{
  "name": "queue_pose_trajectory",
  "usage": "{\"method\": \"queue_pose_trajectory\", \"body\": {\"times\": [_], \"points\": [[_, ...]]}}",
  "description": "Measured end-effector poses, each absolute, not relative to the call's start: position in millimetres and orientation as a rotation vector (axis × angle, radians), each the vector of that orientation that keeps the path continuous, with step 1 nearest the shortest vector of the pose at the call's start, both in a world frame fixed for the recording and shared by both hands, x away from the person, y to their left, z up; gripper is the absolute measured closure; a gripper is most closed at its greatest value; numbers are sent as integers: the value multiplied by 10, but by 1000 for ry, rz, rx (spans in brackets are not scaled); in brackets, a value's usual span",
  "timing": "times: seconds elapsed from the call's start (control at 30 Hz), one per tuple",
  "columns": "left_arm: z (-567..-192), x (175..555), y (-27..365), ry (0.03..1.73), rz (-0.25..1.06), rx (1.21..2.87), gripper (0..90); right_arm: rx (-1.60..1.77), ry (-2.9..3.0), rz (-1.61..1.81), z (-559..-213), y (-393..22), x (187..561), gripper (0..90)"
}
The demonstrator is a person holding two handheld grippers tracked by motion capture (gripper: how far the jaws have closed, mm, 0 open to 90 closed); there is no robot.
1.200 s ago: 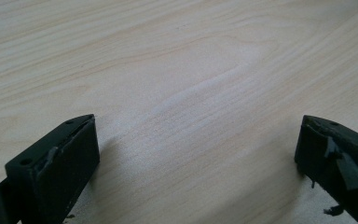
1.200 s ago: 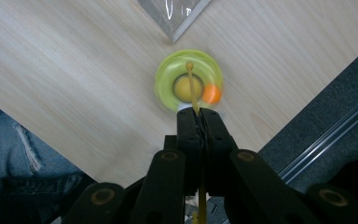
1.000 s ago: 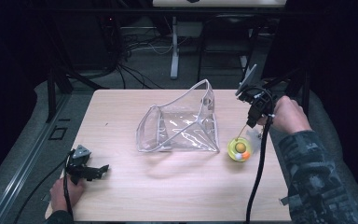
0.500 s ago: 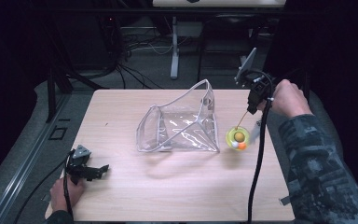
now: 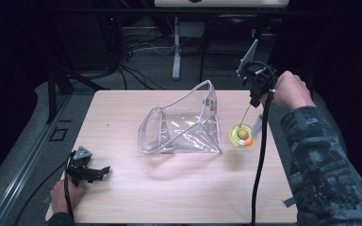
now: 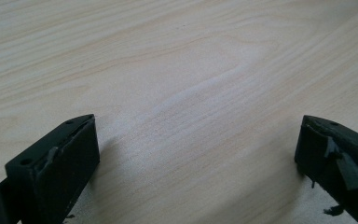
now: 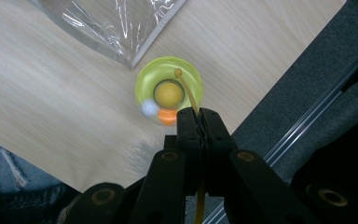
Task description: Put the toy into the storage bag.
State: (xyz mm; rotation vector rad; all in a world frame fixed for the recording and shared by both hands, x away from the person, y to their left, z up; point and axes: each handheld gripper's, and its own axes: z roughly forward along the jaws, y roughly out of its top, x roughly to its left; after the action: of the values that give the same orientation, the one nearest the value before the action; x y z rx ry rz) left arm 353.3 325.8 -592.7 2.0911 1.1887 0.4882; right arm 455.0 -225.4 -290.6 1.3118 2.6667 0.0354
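I have the right gripper (image 5: 254, 100) raised above the far right part of the wooden surface (image 5: 179, 193), and its fingers (image 7: 189, 128) are clenched on a thin yellow cord (image 5: 246, 113). In the right gripper view the two fingers sit pressed together with the cord running up between them. From the cord hangs a round yellow-green toy (image 5: 241, 135) with a yellow ball at its centre and a white and an orange bead at its edge. I see the toy just beside the right edge of the clear plastic bag (image 5: 184, 123); I cannot tell whether it touches the surface or hangs just above it.

The bag lies near the middle of the surface, its mouth standing open and tilted up toward the far side.

My left gripper (image 5: 87, 170) rests at the near left corner, well apart from the bag. In the left gripper view its fingers (image 6: 56, 163) are released, spread wide over bare wood with nothing between them.
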Motion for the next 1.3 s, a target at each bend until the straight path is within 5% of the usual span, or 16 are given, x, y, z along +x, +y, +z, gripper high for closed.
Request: {"method": "queue_pose_trajectory", "body": {"times": [1.3], "points": [[-5926,3535,3260,1185,489,2095,0,1229,2545,40,-2089,-1939,4687,879]]}}
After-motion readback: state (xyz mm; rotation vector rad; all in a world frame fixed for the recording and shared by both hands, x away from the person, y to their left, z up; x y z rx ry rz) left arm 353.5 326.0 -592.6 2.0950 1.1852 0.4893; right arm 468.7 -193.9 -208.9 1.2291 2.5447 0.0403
